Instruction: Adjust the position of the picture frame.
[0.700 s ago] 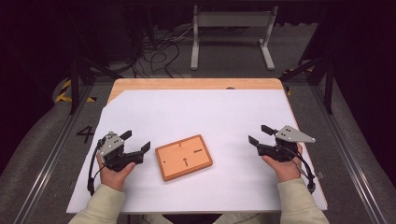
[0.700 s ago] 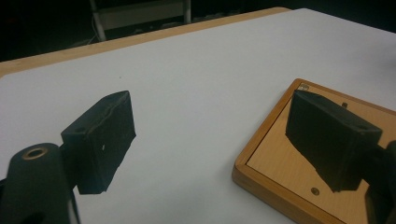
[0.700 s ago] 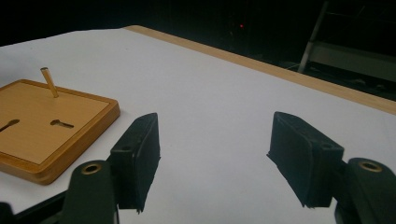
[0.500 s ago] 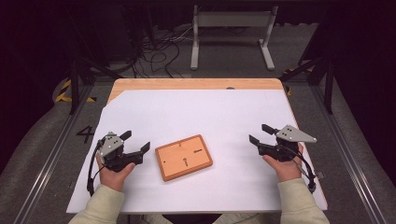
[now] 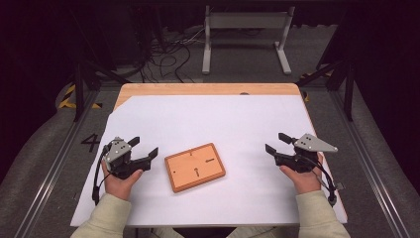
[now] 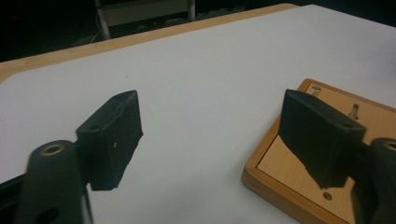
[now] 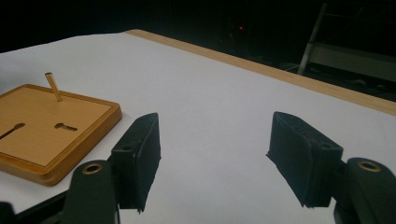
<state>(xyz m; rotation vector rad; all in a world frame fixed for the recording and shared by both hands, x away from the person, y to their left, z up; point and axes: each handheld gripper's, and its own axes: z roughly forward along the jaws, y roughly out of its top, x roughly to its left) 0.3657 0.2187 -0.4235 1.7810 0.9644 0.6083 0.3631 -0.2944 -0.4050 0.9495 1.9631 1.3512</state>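
A shallow wooden tray (image 5: 194, 166) with a raised rim lies flat on the white sheet (image 5: 213, 129) that covers the wooden table (image 5: 208, 89), near the front edge and turned slightly askew. Its floor has two keyhole-shaped slots, and a thin peg (image 7: 53, 86) leans up near one corner. The left gripper (image 5: 143, 151) rests just beside the tray's left edge, its jaws spread wide with nothing between them. The right gripper (image 5: 276, 144) sits well apart on the other side, pointing toward the tray, jaws likewise parted and empty.
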